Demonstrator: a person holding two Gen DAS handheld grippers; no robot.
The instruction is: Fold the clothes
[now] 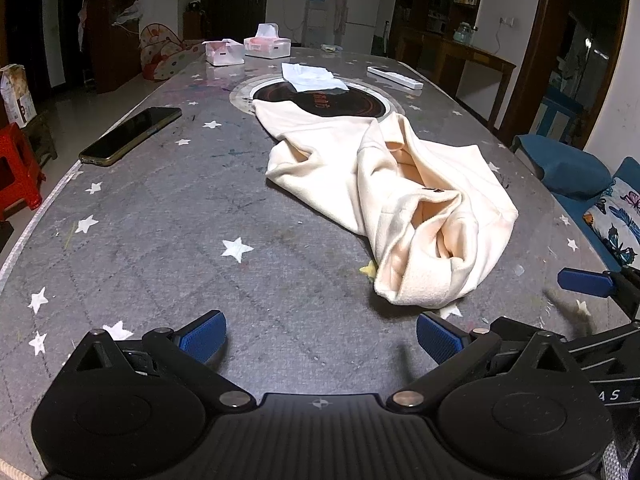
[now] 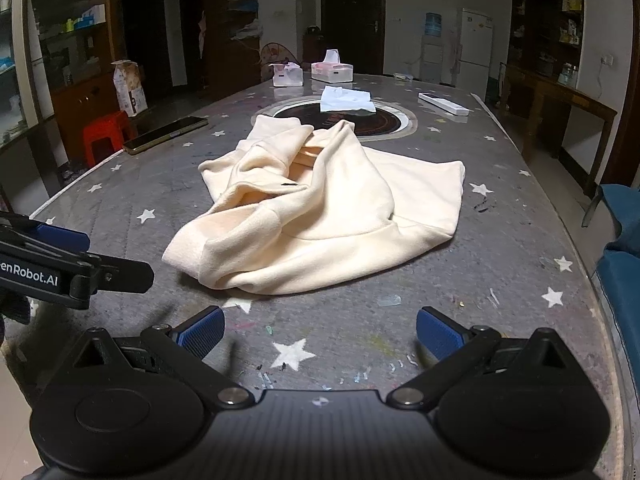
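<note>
A cream sweatshirt (image 1: 384, 196) lies crumpled on the grey star-patterned table (image 1: 160, 240). In the right wrist view the cream sweatshirt (image 2: 320, 208) lies ahead of me, its hem nearest. My left gripper (image 1: 320, 338) is open and empty, held above the table just short of the garment's near end. My right gripper (image 2: 320, 336) is open and empty, also short of the garment. The right gripper shows at the right edge of the left wrist view (image 1: 588, 284), and the left gripper shows at the left edge of the right wrist view (image 2: 60, 264).
A phone (image 1: 132, 134) lies at the table's left. A white folded cloth (image 1: 312, 77) lies on a round black hob (image 1: 332, 100). Two tissue boxes (image 1: 248, 50) and a white power strip (image 1: 394, 77) sit at the far end. A blue seat (image 1: 568, 168) is at the right.
</note>
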